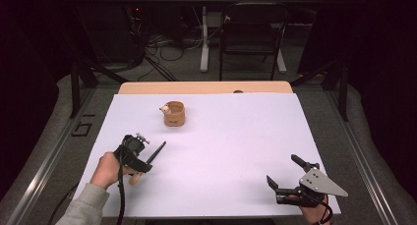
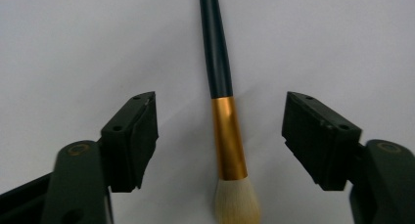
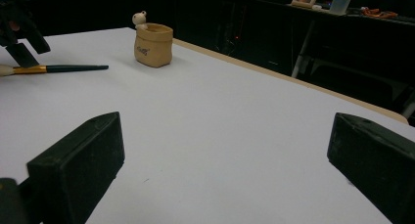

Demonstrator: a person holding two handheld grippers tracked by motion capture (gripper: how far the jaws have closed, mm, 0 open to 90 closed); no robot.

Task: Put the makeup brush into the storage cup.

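Surface (image 1: 221, 151): white sheet, brush (image 2: 222, 111) lying flat.
Left claw (image 2: 220, 136): apart, straddling brush, not touching.
Right claw (image 3: 220, 165): wide, empty.

The small tan sack-shaped ceramic pot (image 3: 153, 45) carries a dark printed mark on its front, seen in the right gripper view, but the letters are too small and blurred to read.

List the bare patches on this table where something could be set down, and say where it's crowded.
The white table cover is bare across its middle, between the tan holder and the right tongs, and along the far right side. The near-left corner is crowded: the left tongs straddle the makeup brush lying there.
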